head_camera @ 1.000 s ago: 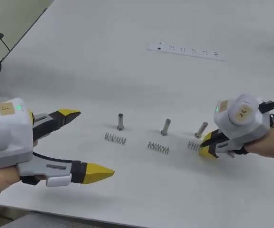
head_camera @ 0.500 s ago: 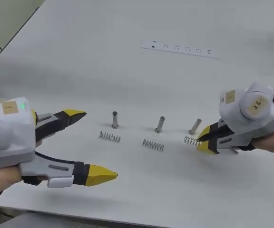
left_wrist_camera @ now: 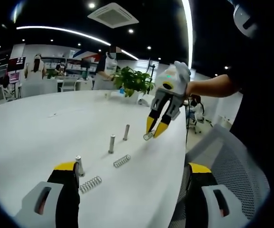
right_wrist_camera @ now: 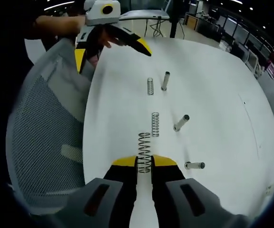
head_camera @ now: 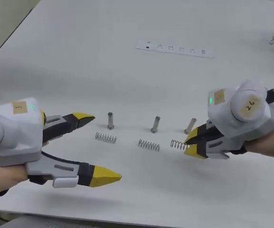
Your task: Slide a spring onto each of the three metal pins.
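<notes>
- The yellow-tipped right gripper (head_camera: 188,145) is clamped on one end of a thin coiled wire spring (head_camera: 177,144), which juts out from its jaws near the right pin (head_camera: 190,126).
- The left gripper (head_camera: 103,146) hangs with its jaws spread wide, holding nothing.
- The middle pin (head_camera: 155,124) and left pin (head_camera: 110,120), short shiny metal cylinders, stand on the smooth white table (head_camera: 127,71).
- The middle spring (head_camera: 149,145) and left spring (head_camera: 105,137) lie flat just before them.

White-bodied L gripper (head_camera: 100,146) & R gripper (head_camera: 189,145), black jaws w/ yellow tips, tan stickers, green LEDs
</notes>
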Available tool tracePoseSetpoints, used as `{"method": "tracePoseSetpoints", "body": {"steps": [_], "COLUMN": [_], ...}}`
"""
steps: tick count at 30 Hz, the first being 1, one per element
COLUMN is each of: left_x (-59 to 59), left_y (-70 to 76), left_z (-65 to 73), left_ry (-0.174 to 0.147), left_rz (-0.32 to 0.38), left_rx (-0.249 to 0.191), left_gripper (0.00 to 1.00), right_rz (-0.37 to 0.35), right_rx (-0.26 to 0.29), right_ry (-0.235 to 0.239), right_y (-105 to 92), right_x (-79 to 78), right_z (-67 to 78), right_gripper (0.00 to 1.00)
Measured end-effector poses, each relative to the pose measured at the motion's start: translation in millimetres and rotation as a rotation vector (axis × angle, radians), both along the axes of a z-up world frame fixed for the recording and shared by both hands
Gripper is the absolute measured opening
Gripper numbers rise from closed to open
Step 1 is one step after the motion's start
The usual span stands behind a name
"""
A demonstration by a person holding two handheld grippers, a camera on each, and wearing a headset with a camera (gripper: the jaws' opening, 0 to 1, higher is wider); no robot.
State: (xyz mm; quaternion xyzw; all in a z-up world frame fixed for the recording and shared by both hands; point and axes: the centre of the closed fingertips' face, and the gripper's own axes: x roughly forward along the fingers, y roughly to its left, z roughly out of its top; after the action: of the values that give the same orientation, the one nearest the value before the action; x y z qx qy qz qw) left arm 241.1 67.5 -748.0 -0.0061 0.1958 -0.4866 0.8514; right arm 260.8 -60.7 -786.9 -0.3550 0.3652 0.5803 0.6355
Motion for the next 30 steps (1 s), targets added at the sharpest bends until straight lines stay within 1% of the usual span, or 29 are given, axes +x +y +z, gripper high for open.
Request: {"method": "tracePoseSetpoints", "body": {"steps": [3, 5, 10, 11, 13, 15, 16, 19, 21, 23, 24, 26, 30], "left_x": [-1.3, -1.8, -1.2, -0.4, 0.5, 1.0, 1.7, 2.4, 3.6, 4.5, 4.0, 4.3, 2.9], "left_y": [-5.8, -10.1, -17.8, -20.9, -25.1, -28.2, -30.1, -36.1, -40.5, -45.7, -48.2, -53.9, -63.5], "left_z": [0.4, -1.1, -1.6, -0.8, 0.4, -0.8, -1.6, -1.2, -2.8, -2.0, -1.1, 1.1, 1.6], "left_ry": [0.008, 0.011, 0.013, 0.015, 0.014, 0.013, 0.010, 0.008, 0.012, 0.002, 0.004, -0.005, -0.004], "left_rz": [-0.022, -0.042, -0.075, -0.086, -0.099, -0.111, -0.119, -0.142, -0.158, -0.174, -0.184, -0.197, -0.222], "left_rx": [-0.016, -0.012, -0.007, -0.010, -0.020, -0.014, -0.010, -0.018, -0.012, -0.010, -0.014, -0.021, -0.037], "left_gripper": [0.85, 0.83, 0.78, 0.77, 0.74, 0.72, 0.71, 0.69, 0.64, 0.63, 0.61, 0.57, 0.48], "right_rz": [0.017, 0.037, 0.058, 0.072, 0.082, 0.088, 0.091, 0.101, 0.102, 0.099, 0.101, 0.102, 0.107], "right_rx": [-0.011, -0.025, -0.025, -0.025, -0.027, -0.022, -0.029, -0.029, -0.016, -0.019, -0.019, -0.020, -0.016], "right_ry": [0.004, -0.003, 0.006, 0.002, 0.002, 0.014, 0.013, 0.007, 0.019, 0.021, 0.019, 0.019, 0.014], "right_y": [4.8, 7.1, 14.7, 17.9, 20.5, 24.4, 25.0, 27.9, 31.5, 33.2, 33.6, 34.6, 36.1], "right_x": [-5.4, -7.7, -13.5, -15.5, -17.0, -19.1, -19.4, -20.4, -22.2, -22.5, -22.5, -23.0, -23.8], "right_z": [1.1, 1.8, 5.8, 7.7, 8.9, 11.1, 11.4, 14.2, 16.6, 17.1, 17.0, 16.9, 17.0], "right_gripper": [0.08, 0.08, 0.08, 0.08, 0.08, 0.08, 0.08, 0.08, 0.08, 0.08, 0.08, 0.08, 0.08]}}
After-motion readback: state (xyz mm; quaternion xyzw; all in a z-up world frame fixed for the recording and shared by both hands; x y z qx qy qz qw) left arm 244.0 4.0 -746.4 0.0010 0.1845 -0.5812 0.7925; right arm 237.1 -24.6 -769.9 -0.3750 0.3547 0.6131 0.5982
